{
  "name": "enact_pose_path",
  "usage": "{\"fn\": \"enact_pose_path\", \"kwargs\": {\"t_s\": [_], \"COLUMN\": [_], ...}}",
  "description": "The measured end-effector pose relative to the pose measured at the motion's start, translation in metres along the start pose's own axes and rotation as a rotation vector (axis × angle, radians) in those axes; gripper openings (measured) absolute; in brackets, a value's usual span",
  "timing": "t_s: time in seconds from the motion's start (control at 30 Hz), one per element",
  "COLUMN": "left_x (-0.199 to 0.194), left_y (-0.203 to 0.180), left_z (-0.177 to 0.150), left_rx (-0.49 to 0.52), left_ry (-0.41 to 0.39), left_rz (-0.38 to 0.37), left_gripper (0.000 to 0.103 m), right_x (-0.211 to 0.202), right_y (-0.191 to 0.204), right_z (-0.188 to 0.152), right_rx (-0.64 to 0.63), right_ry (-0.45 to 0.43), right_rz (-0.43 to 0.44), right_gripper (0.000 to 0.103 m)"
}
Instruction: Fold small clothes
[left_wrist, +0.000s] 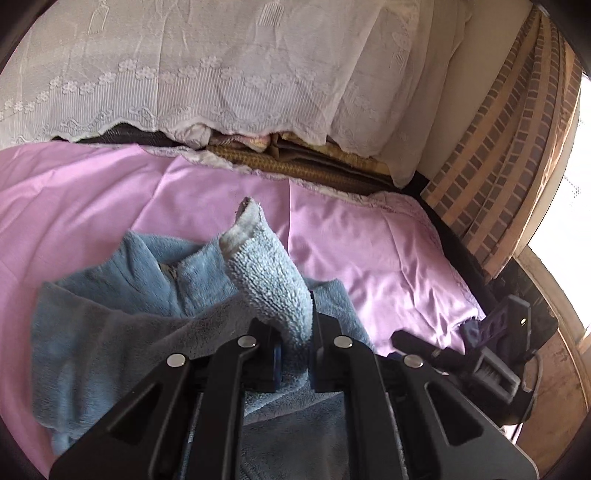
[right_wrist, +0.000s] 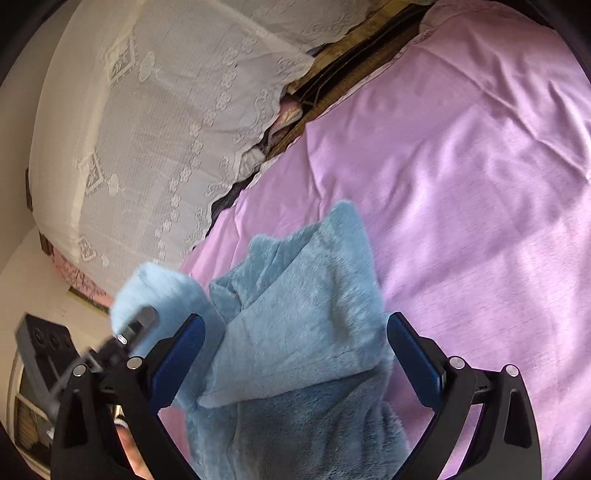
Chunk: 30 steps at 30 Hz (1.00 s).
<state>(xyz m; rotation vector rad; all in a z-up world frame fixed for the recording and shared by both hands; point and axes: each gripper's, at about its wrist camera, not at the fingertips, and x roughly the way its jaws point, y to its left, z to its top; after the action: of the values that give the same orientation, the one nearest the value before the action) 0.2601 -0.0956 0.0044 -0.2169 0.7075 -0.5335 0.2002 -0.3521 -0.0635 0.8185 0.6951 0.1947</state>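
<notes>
A fluffy light-blue garment (left_wrist: 110, 310) with a zip at the neck lies crumpled on the pink bed sheet (left_wrist: 369, 251). My left gripper (left_wrist: 295, 350) is shut on its sleeve (left_wrist: 266, 273), whose pale cuff sticks up past the fingers. In the right wrist view the same blue garment (right_wrist: 303, 325) lies partly folded between the wide-apart blue pads (right_wrist: 413, 362) of my right gripper (right_wrist: 295, 358), which is open and touches nothing. The left gripper (right_wrist: 136, 332) shows blurred at the left there, holding the blue sleeve. My right gripper (left_wrist: 491, 332) also shows at the right edge of the left wrist view.
A white lace cover (left_wrist: 221, 66) drapes over bedding stacked behind the bed. A brick-pattern curtain (left_wrist: 509, 147) hangs at the right by a bright window. Folded fabrics (left_wrist: 295, 147) sit under the lace edge. The pink sheet (right_wrist: 480, 184) stretches wide to the right of the garment.
</notes>
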Motion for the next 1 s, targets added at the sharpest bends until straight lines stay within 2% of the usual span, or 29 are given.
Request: {"fn": "enact_pose_path", "kwargs": {"t_s": [0.13,0.17,0.2,0.27,0.37,0.47,0.57,0.67,0.8,0.87,1.0], "left_x": [0.022,0.026,0.031,0.035,0.033,0.018,-0.009,-0.032,-0.057,-0.061,-0.058], "left_y": [0.005,0.005,0.004,0.001,-0.011,-0.015,-0.003,0.018,0.053,0.076,0.122], "left_z": [-0.020,-0.024,-0.029,-0.038,-0.045,-0.044,-0.039,-0.035,-0.040,-0.046,-0.061], "left_rx": [-0.027,-0.028,-0.028,-0.016,0.052,0.110,0.117,0.098,0.067,0.026,-0.087], "left_ry": [0.054,0.068,0.082,0.087,0.092,0.057,0.000,-0.034,-0.074,-0.067,-0.016], "left_rz": [-0.016,-0.015,-0.004,0.025,0.056,0.109,0.165,0.212,0.300,0.343,0.361], "left_gripper": [0.012,0.024,0.047,0.071,0.075,0.083,0.089,0.090,0.093,0.093,0.093], "right_x": [-0.001,-0.001,0.000,0.000,0.002,0.002,0.003,0.005,0.011,0.014,0.025], "right_y": [-0.012,-0.013,-0.014,-0.013,-0.011,-0.009,-0.006,0.000,0.009,0.010,0.008], "right_z": [0.006,0.006,0.007,0.007,0.007,0.006,0.006,0.003,-0.003,-0.006,-0.010], "right_rx": [0.051,0.056,0.057,0.048,0.035,0.026,0.014,0.002,-0.026,-0.030,-0.031], "right_ry": [-0.009,-0.010,-0.010,-0.010,-0.004,-0.004,0.004,0.025,0.063,0.077,0.111], "right_rz": [0.004,0.003,0.002,-0.001,0.000,0.000,0.018,0.056,0.089,0.079,0.061], "right_gripper": [0.099,0.099,0.099,0.099,0.099,0.098,0.088,0.076,0.075,0.074,0.065]}}
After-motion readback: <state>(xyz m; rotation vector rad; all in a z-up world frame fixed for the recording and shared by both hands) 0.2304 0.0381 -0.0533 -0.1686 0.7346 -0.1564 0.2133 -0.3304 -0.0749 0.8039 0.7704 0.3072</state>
